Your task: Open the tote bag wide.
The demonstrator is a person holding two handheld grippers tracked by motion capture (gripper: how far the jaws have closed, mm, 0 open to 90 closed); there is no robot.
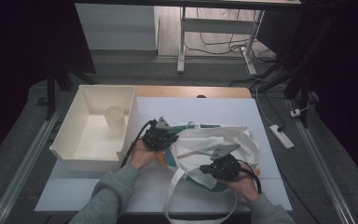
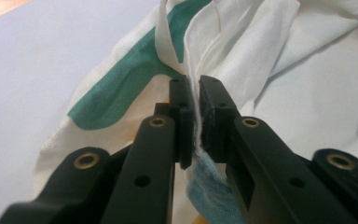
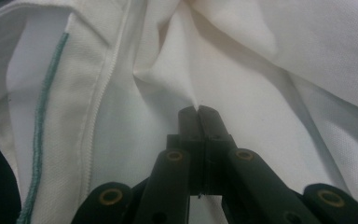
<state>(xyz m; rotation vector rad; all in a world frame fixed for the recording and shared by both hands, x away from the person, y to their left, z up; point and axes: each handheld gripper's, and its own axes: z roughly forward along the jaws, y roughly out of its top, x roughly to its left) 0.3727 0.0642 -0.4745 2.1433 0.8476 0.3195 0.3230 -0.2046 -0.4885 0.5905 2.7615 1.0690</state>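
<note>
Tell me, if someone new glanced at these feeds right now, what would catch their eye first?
Probably the white tote bag with green print, lying crumpled in the middle of the table's white mat, both grippers clamped on its cloth. The left gripper pinches a fabric edge at the bag's left side; the right gripper nips a fold nearer the person. After that, the cream bin at the table's left, with a cup standing inside.

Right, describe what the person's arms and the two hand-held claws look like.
Both forearms wear grey knit sleeves. Each hand grips a chunky black tool: the left claw and the right claw each carry a grey three-cornered plate on top, and a black cable trails from the left one. Up close, the left claw has flat black jaws on arms with brass-ringed pivot holes, as does the right claw.
</note>
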